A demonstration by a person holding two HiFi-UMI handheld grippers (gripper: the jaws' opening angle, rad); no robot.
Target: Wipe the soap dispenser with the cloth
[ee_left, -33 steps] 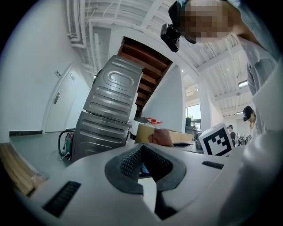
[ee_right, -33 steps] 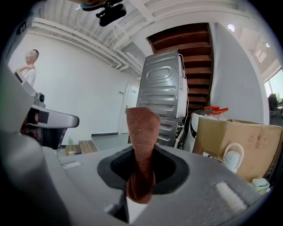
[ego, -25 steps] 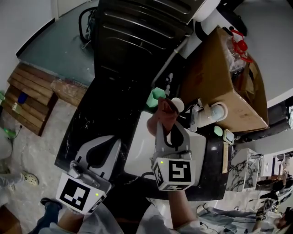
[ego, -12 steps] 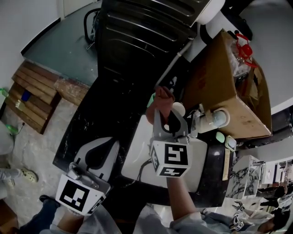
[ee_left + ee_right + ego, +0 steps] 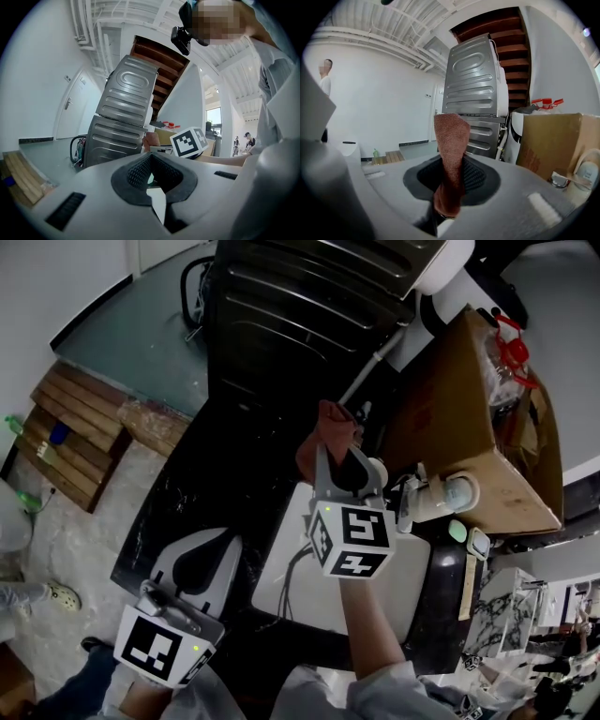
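Observation:
My right gripper (image 5: 339, 457) is shut on a rust-brown cloth (image 5: 322, 432), which sticks up between the jaws (image 5: 451, 154). It hovers over the back edge of the white sink (image 5: 281, 563). The white soap dispenser (image 5: 441, 493) stands at the sink's back right corner, to the right of the gripper and apart from the cloth; it also shows at the right edge of the right gripper view (image 5: 586, 174). A small white round cap (image 5: 375, 468) sits right beside the right jaw. My left gripper (image 5: 208, 538) rests low at the left, over the black counter, shut and holding nothing.
A black marble counter (image 5: 202, 484) surrounds the sink. Behind it stands a grey metal washing machine (image 5: 300, 296). A brown cardboard box (image 5: 469, 418) with red-handled items fills the back right. Wooden pallets (image 5: 75, 442) lie on the floor at left.
The right gripper has carried the cloth away from me, from beside the white cap toward the back of the counter. The left gripper has hardly moved.

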